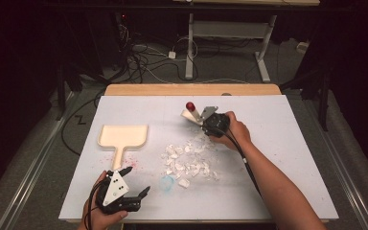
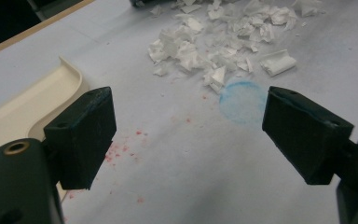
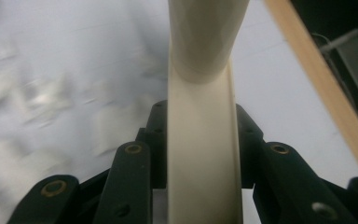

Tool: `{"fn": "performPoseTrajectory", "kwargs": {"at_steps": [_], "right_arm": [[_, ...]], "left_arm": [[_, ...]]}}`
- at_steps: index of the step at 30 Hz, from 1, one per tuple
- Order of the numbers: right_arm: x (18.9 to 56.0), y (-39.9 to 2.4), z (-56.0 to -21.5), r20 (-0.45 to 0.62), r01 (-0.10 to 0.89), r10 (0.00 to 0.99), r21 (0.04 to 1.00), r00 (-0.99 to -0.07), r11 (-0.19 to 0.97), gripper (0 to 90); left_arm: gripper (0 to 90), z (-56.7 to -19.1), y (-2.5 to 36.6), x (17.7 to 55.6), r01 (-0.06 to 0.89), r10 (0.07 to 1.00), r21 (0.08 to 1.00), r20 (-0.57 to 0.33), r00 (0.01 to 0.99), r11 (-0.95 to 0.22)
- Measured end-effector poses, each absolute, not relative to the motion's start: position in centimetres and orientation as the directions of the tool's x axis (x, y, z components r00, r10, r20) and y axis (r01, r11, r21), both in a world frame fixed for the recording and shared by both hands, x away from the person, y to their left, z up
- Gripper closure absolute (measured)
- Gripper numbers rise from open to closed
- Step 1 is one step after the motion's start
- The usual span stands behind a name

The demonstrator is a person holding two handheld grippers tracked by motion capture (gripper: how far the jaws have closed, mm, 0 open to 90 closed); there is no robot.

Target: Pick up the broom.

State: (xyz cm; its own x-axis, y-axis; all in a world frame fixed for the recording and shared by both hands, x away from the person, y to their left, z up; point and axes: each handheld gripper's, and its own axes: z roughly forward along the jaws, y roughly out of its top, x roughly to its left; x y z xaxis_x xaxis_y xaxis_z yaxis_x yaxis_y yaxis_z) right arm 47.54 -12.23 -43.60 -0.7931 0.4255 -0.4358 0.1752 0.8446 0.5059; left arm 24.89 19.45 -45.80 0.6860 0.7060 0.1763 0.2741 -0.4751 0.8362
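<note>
White sheeting covers the table (image 1: 278, 191), whose wooden edge shows along the far side; dark floor with cables lies beyond. Landmark: the pile of paper scraps (image 1: 190, 160) near the table's centre. The right gripper (image 1: 210, 122), at the far edge of the pile, has its jaws closed on a cream brush handle (image 3: 203, 154); in the right gripper view the handle runs straight up between both jaws and widens into a rounded section at the top edge, where it is cut off. In the high view a red tip (image 1: 190, 105) marks the handle's far end; the bristle end cannot be made out. The cream dustpan (image 1: 123, 135) lies to the left of the pile, handle toward the person. The left gripper (image 1: 135, 183), on the near-left side of the pile, holds its jaws wide apart with nothing between them. A blue ring stain (image 2: 242, 101) sits just on the near side of the pile. No legible writing is visible. Scraps in the right gripper view are blurred.
</note>
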Motion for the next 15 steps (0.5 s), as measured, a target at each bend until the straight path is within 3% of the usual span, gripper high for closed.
{"fn": "performPoseTrajectory", "kwargs": {"at_steps": [6, 15], "right_arm": [[43.4, -12.9, -43.6, -0.428, 0.103, 0.354, 0.508, -0.831, 0.855, 67.5], [39.0, -15.0, -41.1, -0.426, 0.052, 0.350, 0.572, -0.834, 0.819, 67.9]], "left_arm": [[16.6, -45.9, 19.8, 25.2, 0.322, 0.719, 0.854, 0.084, 0.690, -0.408], [16.6, -45.9, 19.6, 25.3, 0.328, 0.721, 0.845, 0.093, 0.687, -0.422]]}}
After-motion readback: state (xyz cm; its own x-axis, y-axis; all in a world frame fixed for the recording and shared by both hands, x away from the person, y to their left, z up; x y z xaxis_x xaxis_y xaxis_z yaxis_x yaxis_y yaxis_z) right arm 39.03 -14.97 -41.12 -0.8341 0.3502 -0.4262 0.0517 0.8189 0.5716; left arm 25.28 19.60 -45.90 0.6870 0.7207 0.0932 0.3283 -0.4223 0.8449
